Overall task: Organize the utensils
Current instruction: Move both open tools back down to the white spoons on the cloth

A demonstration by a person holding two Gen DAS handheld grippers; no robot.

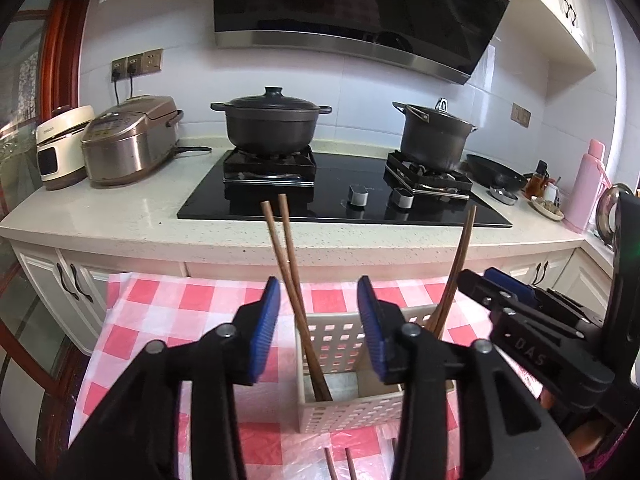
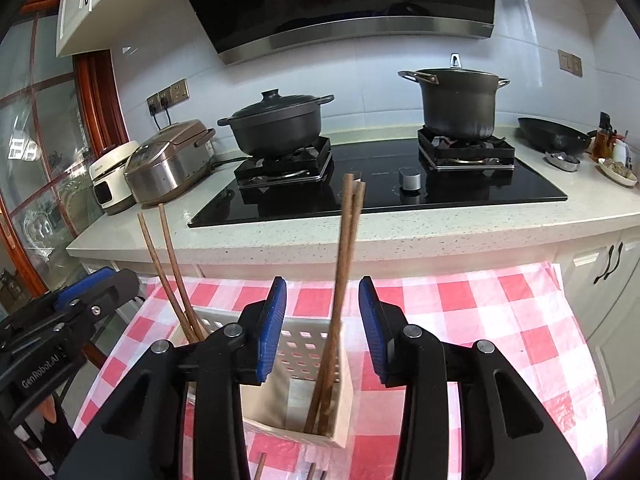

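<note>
A table covered with a red-and-white checked cloth [image 1: 192, 304] carries a white perforated holder [image 1: 352, 412] standing at its centre. More chopsticks [image 1: 340, 464] lie flat on the cloth at six o'clock from the holder, just beside it. At twelve o'clock the cloth's far edge reaches the kitchen counter [image 1: 120, 224].

Upright chopsticks crowd the basket mouth

Two chopstick pairs [image 1: 294, 280] [image 2: 344, 264] lean up from the perforated basket [image 1: 344, 412], each between open gripper pads; checked cloth [image 2: 500, 320] toward the table's right edge lies free.
</note>
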